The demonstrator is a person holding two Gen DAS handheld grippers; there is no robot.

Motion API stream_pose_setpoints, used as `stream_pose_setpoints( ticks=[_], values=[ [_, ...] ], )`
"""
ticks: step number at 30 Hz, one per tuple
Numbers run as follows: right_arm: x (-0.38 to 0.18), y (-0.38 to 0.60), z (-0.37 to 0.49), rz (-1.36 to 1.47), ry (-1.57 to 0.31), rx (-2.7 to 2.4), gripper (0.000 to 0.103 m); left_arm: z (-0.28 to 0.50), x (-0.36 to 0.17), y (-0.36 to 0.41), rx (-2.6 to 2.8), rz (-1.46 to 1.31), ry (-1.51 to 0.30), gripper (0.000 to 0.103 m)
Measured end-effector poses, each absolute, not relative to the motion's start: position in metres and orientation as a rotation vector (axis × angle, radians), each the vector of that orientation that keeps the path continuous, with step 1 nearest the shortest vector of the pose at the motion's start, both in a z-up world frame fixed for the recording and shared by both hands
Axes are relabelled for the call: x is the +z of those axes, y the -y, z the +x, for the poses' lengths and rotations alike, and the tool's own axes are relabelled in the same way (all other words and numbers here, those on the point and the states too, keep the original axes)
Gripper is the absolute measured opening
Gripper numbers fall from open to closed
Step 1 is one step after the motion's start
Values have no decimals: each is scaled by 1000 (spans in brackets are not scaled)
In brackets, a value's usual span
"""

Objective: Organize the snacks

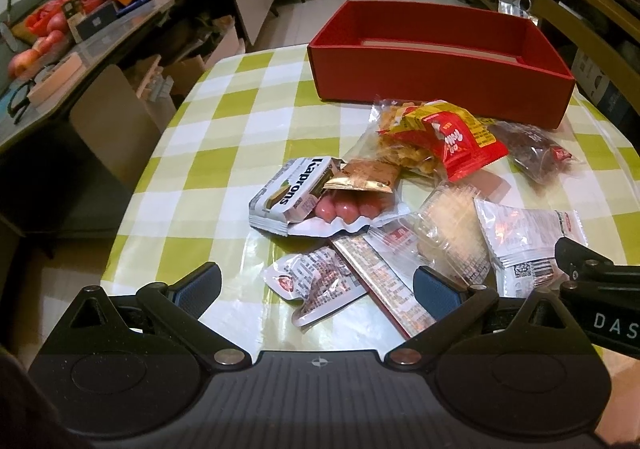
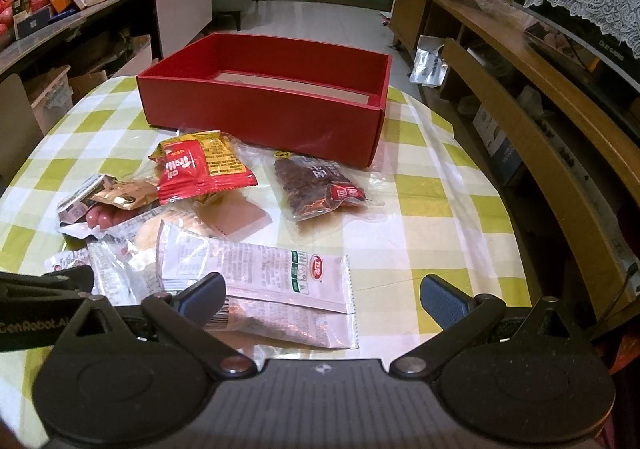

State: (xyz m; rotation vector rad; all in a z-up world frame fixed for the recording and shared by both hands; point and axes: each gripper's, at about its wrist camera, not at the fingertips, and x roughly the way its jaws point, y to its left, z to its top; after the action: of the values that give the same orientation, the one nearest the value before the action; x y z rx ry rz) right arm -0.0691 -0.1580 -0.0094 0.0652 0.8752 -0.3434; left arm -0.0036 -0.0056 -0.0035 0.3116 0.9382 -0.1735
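Green-and-white checked tablecloth [image 1: 192, 137] over a small table, seen from two gripper cameras held low at the near edge. At the far side, a red box [image 1: 436, 77], open-topped and empty as far as its floor shows. Between box and grippers, a loose heap of snack packets, none yet inside the box.

In the heap: a red packet [image 1: 460, 141] on top of a clear bag of crisps, a grey wafer packet [image 1: 288, 193] with sausages [image 1: 348, 207] just beside it, a dark bag of dried meat [image 2: 316, 185] lying nearest the box's front wall, and a long white sachet [image 2: 256, 277] closest to the right gripper.

Left gripper [image 1: 316, 285]: fingers spread wide, nothing between them, poised just above a small crumpled white-and-red packet [image 1: 316, 281] and a flat strip packet.

Right gripper [image 2: 324, 297]: fingers also spread wide and empty, with the white sachet partly between them, its left finger over the sachet's near corner.

Likely step: the very start of sorting, choosing a first packet.

Next move, by judgement: lowering one gripper onto a single packet, closing on an edge or thick part rather than slippery flat film, then carrying it over the box's front wall. Risk of dragging neighbouring packets, given the overlap.
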Motion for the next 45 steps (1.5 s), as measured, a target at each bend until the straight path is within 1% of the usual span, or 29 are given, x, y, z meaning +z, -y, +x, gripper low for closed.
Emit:
stream_pose_setpoints(
  ticks=[33,45],
  values=[
    [-11,159,-68,67,-878,-340,103,-4,-8,8,-186,305,-959,103],
    [-10,173,-70,87,-876,-359,103,2,-15,5,-185,281,-1011,103]
  ],
)
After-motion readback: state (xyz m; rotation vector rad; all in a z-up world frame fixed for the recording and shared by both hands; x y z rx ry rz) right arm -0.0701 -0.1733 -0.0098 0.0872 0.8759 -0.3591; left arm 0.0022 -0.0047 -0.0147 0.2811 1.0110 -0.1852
